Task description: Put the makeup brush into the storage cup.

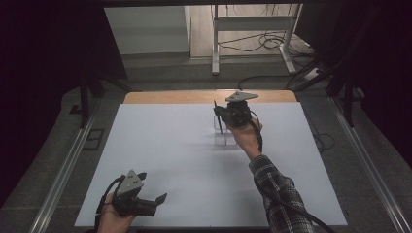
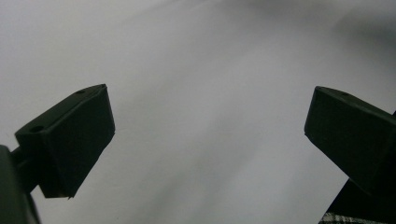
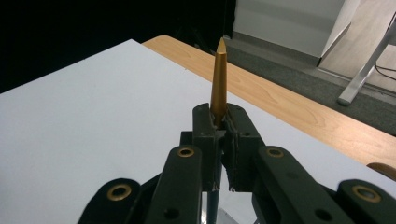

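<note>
My right gripper [image 1: 220, 114] [image 3: 222, 116] is shut on a slim pointed pen [image 1: 218, 120] over the far middle of the white board [image 1: 184, 160]. In the right gripper view the pen [image 3: 218, 77] looks gold and sticks out past the jaws, tip away from the camera. In the high view it hangs roughly upright, just above a faint clear holder [image 1: 224, 136] standing on the board. My left gripper [image 1: 153, 188] [image 2: 208, 121] rests near the board's front left corner, open, with bare white surface between its jaws.
The white board lies on a wooden table, whose strip [image 1: 170, 97] shows at the far edge. Beyond it are grey floor, a white frame's legs [image 1: 214, 48] and loose cables [image 1: 272, 41]. Metal rails [image 1: 63, 170] run along both sides.
</note>
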`<control>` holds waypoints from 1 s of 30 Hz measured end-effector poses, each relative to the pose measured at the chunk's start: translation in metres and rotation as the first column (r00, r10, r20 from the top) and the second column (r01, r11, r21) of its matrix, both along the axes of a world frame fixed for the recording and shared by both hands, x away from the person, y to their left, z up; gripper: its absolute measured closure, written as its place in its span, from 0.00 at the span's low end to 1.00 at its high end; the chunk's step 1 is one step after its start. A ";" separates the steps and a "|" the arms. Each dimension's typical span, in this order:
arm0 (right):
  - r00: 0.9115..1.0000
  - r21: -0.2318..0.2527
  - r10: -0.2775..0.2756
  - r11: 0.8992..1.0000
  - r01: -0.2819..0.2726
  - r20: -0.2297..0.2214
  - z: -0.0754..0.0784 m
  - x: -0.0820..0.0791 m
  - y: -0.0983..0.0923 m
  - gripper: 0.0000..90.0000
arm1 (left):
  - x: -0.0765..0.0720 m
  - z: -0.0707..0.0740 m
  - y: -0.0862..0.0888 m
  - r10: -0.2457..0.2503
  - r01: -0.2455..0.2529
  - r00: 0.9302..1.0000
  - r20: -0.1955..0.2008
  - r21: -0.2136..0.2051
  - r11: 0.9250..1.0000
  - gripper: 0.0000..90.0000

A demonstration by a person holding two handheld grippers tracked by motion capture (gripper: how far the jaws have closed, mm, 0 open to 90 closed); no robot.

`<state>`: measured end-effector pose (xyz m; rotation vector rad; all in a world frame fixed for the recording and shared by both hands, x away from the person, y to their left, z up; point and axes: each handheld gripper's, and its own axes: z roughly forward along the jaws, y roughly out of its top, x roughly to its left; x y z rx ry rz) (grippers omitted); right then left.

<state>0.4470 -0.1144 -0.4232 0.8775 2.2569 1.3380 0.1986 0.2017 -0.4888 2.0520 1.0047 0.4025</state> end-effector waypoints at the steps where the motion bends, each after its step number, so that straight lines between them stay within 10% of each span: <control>1: 1.000 -0.005 -0.002 1.000 0.002 -0.003 -0.002 0.000 0.000 0.93 | 0.000 0.000 0.000 0.000 0.000 1.000 0.000 0.000 1.000 0.02; 18: 0.999 -0.019 -0.014 1.000 0.013 -0.030 -0.014 0.002 -0.002 0.87 | 0.000 -0.001 -0.001 -0.005 0.005 1.000 -0.003 0.001 1.000 0.03; 24: 0.999 -0.010 -0.013 1.000 0.013 -0.042 -0.014 0.008 0.003 0.29 | 0.000 -0.001 -0.001 -0.006 0.006 1.000 -0.004 0.003 1.000 0.03; 25: 0.999 0.005 -0.018 1.000 0.018 -0.035 -0.014 0.009 0.005 0.06 | 0.000 -0.001 -0.001 -0.006 0.006 1.000 -0.004 0.003 1.000 0.03; 30: 0.998 -0.016 -0.068 0.998 0.068 -0.017 -0.015 0.011 0.008 0.00 | 0.000 -0.001 -0.001 -0.006 0.006 1.000 -0.005 0.003 1.000 0.03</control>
